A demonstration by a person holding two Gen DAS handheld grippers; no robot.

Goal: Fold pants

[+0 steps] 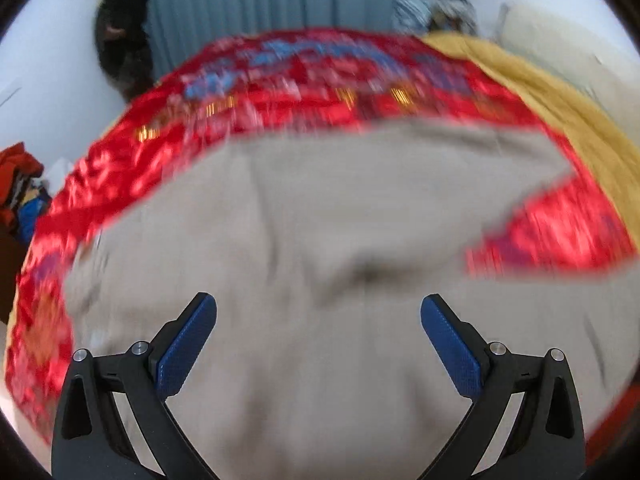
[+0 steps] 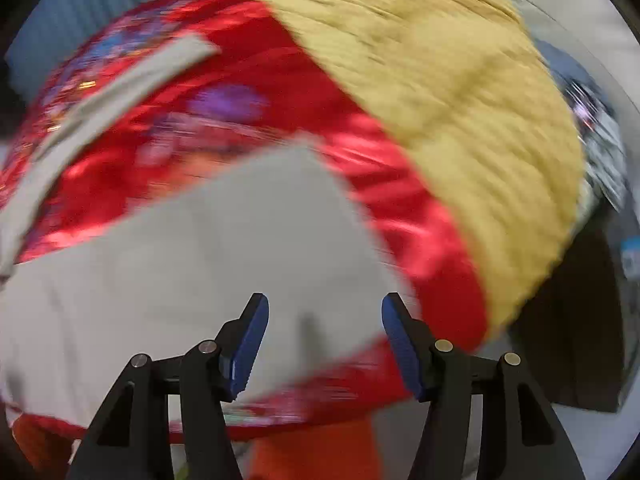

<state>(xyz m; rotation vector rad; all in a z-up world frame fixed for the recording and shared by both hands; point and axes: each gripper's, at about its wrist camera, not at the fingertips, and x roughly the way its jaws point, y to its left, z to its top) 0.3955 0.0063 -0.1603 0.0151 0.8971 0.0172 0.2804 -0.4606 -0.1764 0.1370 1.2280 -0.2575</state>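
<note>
Right wrist: pants [image 2: 192,248] lengthwise up-left.

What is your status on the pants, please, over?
Left gripper open, empty, above the pants. Right gripper open, empty, over a pant edge. Pants spread unfolded on red cover. Nothing in the way; frames blurred.

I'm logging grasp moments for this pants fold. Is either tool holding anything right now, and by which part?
Nothing is held. The left tool and right tool both stand open above the beige pants, with no fabric between their pads.
</note>
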